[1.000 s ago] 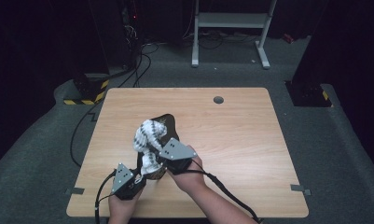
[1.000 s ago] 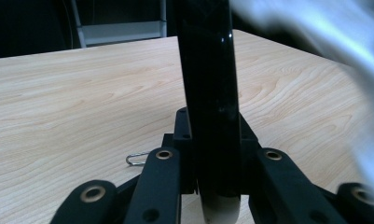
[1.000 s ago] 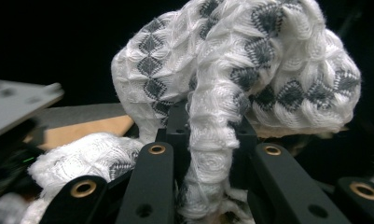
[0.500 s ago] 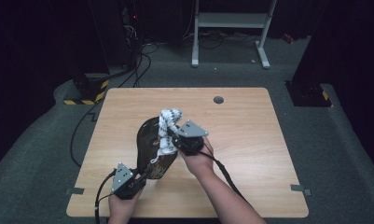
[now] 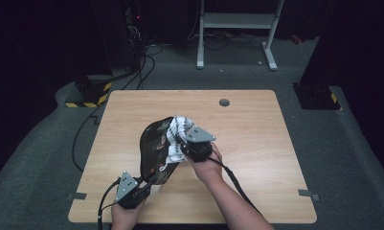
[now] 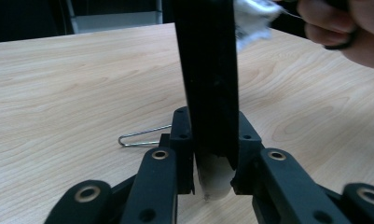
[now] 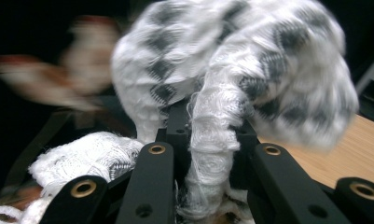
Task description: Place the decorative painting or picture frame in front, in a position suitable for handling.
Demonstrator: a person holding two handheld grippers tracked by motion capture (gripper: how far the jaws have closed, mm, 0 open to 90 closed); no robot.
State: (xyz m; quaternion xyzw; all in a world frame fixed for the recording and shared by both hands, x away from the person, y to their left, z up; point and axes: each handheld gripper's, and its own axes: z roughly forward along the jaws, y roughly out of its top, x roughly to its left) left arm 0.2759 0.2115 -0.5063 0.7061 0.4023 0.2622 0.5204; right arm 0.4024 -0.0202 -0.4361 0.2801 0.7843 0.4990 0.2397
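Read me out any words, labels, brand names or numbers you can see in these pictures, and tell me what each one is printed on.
None can be read.
The dark board in the left gripper carries coloured markings, too small and blurred to tell whether they are letters.
The white cloth in the right gripper shows a grey diamond pattern, no writing.
The yellow and black striped strip on the floor bears no text.

Dark tray and white cloth, both in my tongs

I see the dark oval tray with a floral pattern (image 5: 153, 146) standing tilted on edge, its near rim clamped in my left gripper (image 5: 142, 188). The white knitted cloth with grey diamond checks (image 5: 177, 132) lies bunched against the tray's face, pinched in my right gripper (image 5: 180, 143).
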